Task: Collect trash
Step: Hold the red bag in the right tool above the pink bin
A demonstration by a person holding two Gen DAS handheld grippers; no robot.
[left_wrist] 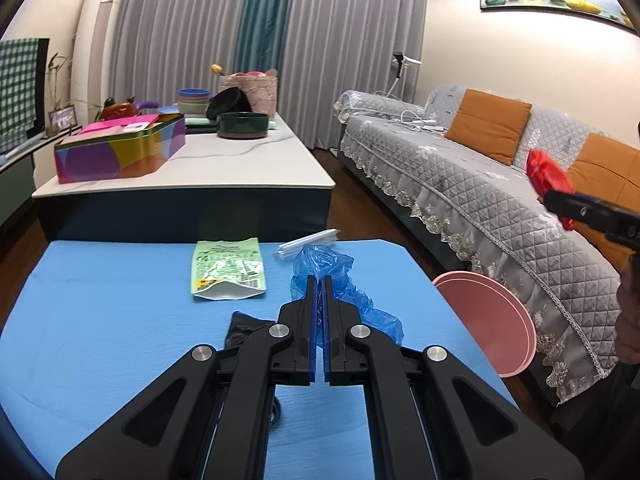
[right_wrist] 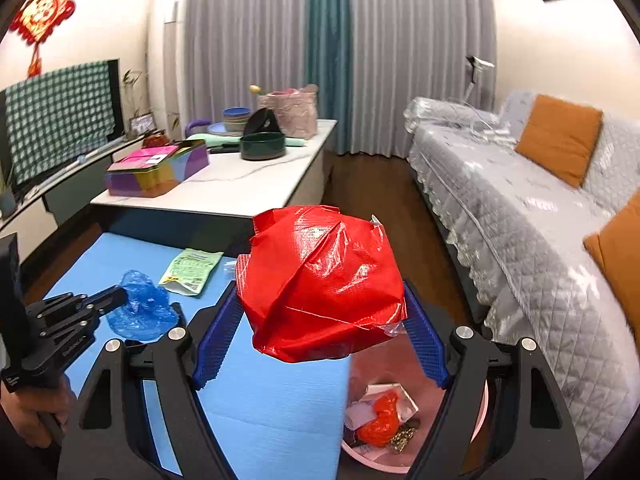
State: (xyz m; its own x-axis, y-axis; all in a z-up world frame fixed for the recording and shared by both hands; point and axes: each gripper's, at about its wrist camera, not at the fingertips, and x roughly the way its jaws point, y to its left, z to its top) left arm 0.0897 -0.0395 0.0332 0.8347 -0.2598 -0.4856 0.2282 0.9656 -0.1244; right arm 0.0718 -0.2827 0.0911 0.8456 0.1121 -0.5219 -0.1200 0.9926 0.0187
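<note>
My left gripper [left_wrist: 320, 280] is shut, pinching a crumpled blue plastic bag [left_wrist: 340, 276] just above the blue table top [left_wrist: 100, 320]. From the right wrist view, the left gripper [right_wrist: 120, 296] shows at the left with the blue bag [right_wrist: 142, 312] at its tip. My right gripper [right_wrist: 320, 288] holds a crumpled red wrapper [right_wrist: 320, 280] between wide-set jaws, in the air over the pink bin [right_wrist: 482, 412]. A green snack pouch [left_wrist: 228, 268], a clear plastic sleeve [left_wrist: 308, 240] and a black scrap [left_wrist: 244, 328] lie on the table top.
The pink bin [left_wrist: 492, 320] stands on the floor between the blue table top and the grey sofa [left_wrist: 460, 184], with red and other scraps inside. Behind stands a white low table [left_wrist: 224, 160] with a colourful tin [left_wrist: 120, 148] and bowls.
</note>
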